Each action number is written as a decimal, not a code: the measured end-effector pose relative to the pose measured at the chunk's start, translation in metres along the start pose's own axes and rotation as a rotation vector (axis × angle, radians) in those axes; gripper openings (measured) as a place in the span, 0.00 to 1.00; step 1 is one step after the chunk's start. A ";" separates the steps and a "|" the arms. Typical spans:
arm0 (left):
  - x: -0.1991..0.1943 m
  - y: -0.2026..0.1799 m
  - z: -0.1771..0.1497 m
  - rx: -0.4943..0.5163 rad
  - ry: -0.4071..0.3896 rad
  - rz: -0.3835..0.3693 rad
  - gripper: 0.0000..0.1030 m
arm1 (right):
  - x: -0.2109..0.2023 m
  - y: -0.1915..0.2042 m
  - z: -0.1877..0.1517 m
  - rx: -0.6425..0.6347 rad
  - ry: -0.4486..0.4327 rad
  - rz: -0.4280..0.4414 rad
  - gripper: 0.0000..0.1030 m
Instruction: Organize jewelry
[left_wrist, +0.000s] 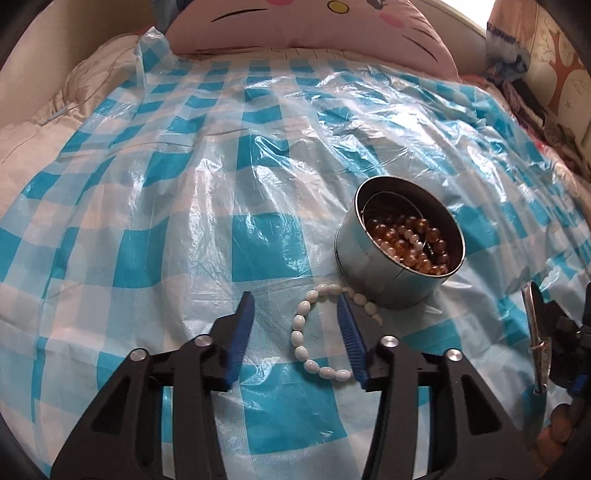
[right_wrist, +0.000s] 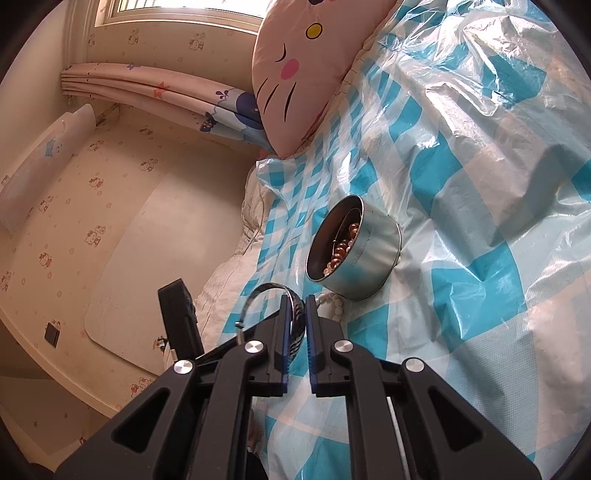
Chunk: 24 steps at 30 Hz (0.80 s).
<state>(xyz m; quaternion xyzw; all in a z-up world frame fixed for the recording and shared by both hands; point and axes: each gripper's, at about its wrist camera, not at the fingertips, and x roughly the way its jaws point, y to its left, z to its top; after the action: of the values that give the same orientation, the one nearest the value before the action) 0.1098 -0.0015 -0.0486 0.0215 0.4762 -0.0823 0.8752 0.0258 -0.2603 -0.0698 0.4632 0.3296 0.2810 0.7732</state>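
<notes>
1. Down low, the left gripper (left_wrist: 295, 299) is pointing steeply at the checked plastic sheet (left_wrist: 155, 229), jaws released and straddling one side of the white bead bracelet (left_wrist: 314, 332) without pinching it.
2. That bracelet is lying against the round tin (left_wrist: 369, 266) of amber beads (left_wrist: 413, 240).
3. Nearly level, the right gripper (right_wrist: 294, 301) is clenching a silver bangle (right_wrist: 258, 291) near the tin.

Left tongs (left_wrist: 295, 301) parted, white bead bracelet (left_wrist: 325, 328) between, tin (left_wrist: 369, 258) beside
</notes>
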 end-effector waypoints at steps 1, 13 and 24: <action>0.004 -0.003 -0.001 0.019 0.008 0.018 0.44 | 0.001 0.001 0.000 -0.001 0.000 0.001 0.11; -0.025 -0.006 -0.002 0.034 -0.070 -0.071 0.07 | 0.009 0.011 -0.002 -0.074 0.016 -0.146 0.14; -0.049 0.005 0.003 -0.034 -0.165 -0.135 0.07 | 0.065 0.055 -0.042 -0.473 0.198 -0.510 0.53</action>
<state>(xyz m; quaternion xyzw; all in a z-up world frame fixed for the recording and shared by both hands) 0.0870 0.0095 -0.0060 -0.0323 0.4044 -0.1347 0.9041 0.0274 -0.1668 -0.0508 0.1449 0.4336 0.1910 0.8686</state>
